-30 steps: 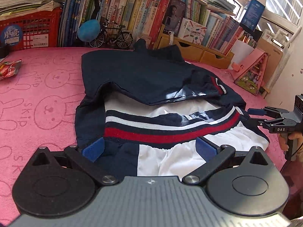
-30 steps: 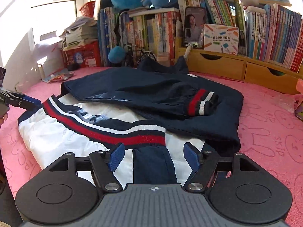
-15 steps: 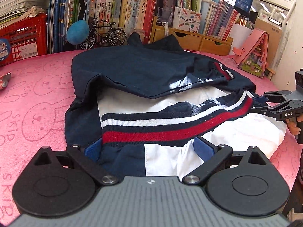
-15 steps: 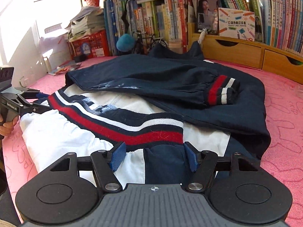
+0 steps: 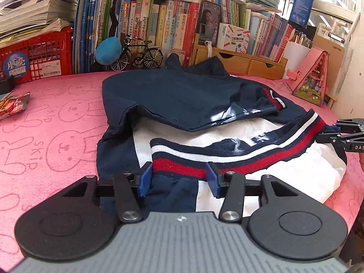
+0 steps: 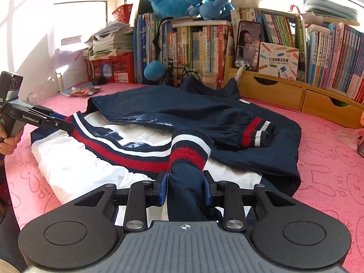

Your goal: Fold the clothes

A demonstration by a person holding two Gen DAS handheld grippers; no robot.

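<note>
both grippers lifting jacket [image 5: 173, 95] hem [image 5: 238, 161]
hem running left-right between them; right fingers [image 6: 163, 187] pinching its end, left fingers [image 5: 145, 177] half-closed around cloth.

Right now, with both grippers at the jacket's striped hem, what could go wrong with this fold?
The left gripper pinches only the very end of the navy-and-white jacket's striped hem, so it may slip out. The right gripper holds bunched fabric, which could crease. The loose folded sleeve may slide when lifted.
</note>
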